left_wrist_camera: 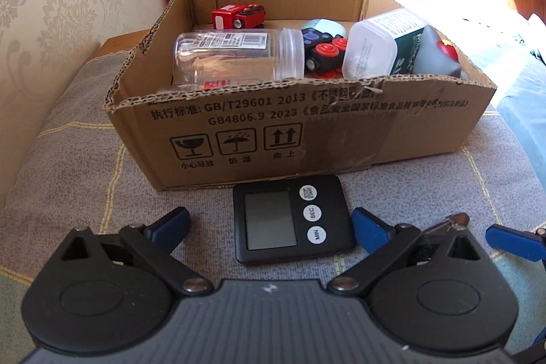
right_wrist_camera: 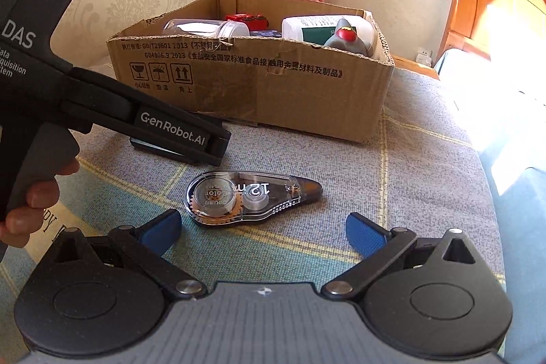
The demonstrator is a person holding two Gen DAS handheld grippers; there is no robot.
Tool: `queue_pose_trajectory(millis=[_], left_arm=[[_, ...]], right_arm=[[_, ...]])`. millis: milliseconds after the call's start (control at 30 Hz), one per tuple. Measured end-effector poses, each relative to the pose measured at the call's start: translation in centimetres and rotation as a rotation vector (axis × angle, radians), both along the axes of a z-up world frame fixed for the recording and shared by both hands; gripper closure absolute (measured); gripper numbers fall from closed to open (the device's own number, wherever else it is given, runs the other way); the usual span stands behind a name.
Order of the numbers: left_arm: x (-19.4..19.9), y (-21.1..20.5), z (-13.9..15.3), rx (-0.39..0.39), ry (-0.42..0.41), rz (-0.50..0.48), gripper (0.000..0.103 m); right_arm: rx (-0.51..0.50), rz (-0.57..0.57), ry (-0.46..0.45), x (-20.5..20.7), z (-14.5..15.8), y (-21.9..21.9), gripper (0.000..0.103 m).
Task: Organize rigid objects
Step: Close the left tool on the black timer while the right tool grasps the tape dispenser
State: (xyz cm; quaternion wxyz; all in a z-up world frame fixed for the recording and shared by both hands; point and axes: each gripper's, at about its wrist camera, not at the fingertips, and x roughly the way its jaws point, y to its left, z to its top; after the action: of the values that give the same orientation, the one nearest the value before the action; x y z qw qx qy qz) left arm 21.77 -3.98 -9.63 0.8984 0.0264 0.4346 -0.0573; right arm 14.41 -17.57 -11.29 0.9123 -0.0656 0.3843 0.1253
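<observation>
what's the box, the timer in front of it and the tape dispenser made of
Box: corrugated cardboard, matte brown; fluting shows along its torn rim.
Timer: looks like matte black plastic, with a dull grey screen and white buttons.
Correction tape dispenser: clear glossy plastic; its reels show through the shell, and the tip looks tinted brown.

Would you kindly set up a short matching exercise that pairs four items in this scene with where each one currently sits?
Things:
1. digital timer
2. correction tape dispenser
3. clear plastic jar
4. red toy train

Places:
A. lying on its side at the box's front left
B. on the cloth between the open right gripper fingers
C. on the cloth between the open left gripper fingers
D. at the back of the cardboard box

Pairs: 1-C, 2-B, 3-A, 4-D
</observation>
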Motion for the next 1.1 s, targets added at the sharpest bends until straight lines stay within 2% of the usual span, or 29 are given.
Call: queue_pose_trajectory(millis=[167,267,333,400,800,1033,1100], left_arm=[[-0.2,0.0,0.1,0.003,-0.011,0.017,0.002],[-0.5,-0.3,0.1,-0.006,-0.032,0.015,0.008],[-1.0,-0.5,0.3,-0.009,-0.048,-0.011,0.022],[-1.2,-0.7,0.5,-0.007,-0.059,-0.034,0.031],[-1.4,2.8,0.7,-0.009,-0.054,0.014,0.031],[-1.7,3.0,0.6,-0.007,-0.062,0.026,0.030],[-1.8,3.0,0.6,-0.005,-0.065,0.032,0.029]], right_arm=[[0.003,-0.002,-0.012,-0.2,-0.1,-0.1,0.000],[0.003,-0.008,-0.014,-0.3,-0.1,0.0,0.000],[0.003,-0.008,-0.015,-0.4,-0.1,0.0,0.000],[0.003,-0.008,-0.017,-0.4,-0.1,0.0,0.000],[0.007,0.063,-0.028,0.9,-0.1,0.3,0.000],[0.011,0.118,-0.037,1.5,-0.2,0.7,0.000],[0.014,0.112,-0.040,1.3,-0.1,0.7,0.004]])
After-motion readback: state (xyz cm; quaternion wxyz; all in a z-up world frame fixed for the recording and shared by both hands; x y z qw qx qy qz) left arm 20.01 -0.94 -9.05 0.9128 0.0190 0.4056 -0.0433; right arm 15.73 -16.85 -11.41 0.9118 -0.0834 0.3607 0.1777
